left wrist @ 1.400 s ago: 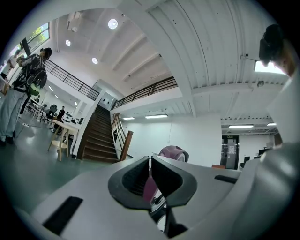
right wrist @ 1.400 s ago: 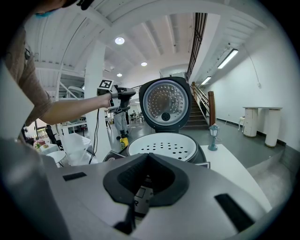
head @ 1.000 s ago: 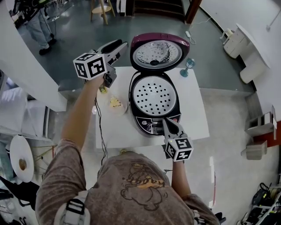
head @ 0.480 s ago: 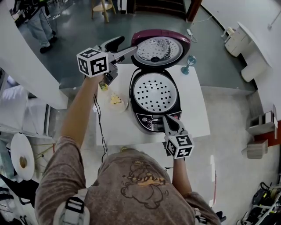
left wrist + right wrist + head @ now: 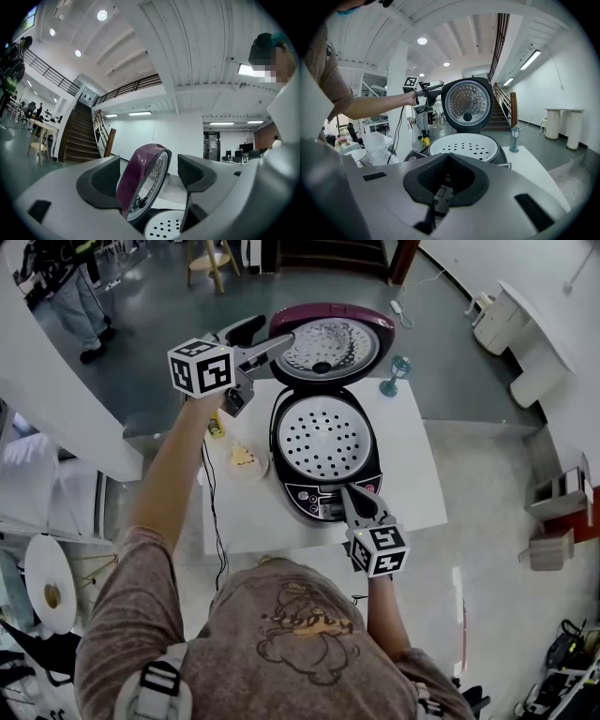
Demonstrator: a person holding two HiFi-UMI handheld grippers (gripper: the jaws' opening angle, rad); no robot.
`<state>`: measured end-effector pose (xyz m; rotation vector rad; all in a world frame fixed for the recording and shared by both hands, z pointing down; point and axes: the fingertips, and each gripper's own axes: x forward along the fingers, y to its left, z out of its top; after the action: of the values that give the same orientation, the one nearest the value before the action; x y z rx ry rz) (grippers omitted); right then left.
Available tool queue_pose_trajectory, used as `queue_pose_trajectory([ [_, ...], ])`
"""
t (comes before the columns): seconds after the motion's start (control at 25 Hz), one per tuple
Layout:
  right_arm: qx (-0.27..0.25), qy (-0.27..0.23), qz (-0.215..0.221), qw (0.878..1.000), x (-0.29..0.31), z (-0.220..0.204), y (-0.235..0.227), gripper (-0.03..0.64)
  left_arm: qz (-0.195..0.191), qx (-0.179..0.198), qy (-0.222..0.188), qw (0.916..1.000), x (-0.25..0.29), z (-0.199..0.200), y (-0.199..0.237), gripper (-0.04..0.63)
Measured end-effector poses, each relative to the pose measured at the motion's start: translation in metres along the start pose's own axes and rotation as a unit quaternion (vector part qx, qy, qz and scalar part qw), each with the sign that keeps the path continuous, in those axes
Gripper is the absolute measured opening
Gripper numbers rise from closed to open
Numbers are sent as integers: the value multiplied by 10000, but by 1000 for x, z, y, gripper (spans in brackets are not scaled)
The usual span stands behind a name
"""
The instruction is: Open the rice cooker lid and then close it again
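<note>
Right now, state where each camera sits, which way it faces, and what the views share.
Head view: on the person's head, looking steeply down at the open rice cooker on the table; shows chest, forearms, left gripper, right gripper.
Left gripper view: on the left gripper, looking level along its jaws, which have just been opening, the raised lid between them.
Right gripper view: on the right gripper at the cooker's front, looking past its shut jaws toward the lid; shows the left forearm.
All three show the lid.
</note>
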<state>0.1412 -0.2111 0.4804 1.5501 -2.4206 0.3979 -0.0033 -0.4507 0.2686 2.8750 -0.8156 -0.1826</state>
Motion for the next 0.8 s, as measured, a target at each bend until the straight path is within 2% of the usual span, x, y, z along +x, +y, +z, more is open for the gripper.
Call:
queue_pose_trajectory([
  [0.8,-60,-21,-120,9999,-1,0,0,2,-204,-74,108,9997,16,-6,0,377],
])
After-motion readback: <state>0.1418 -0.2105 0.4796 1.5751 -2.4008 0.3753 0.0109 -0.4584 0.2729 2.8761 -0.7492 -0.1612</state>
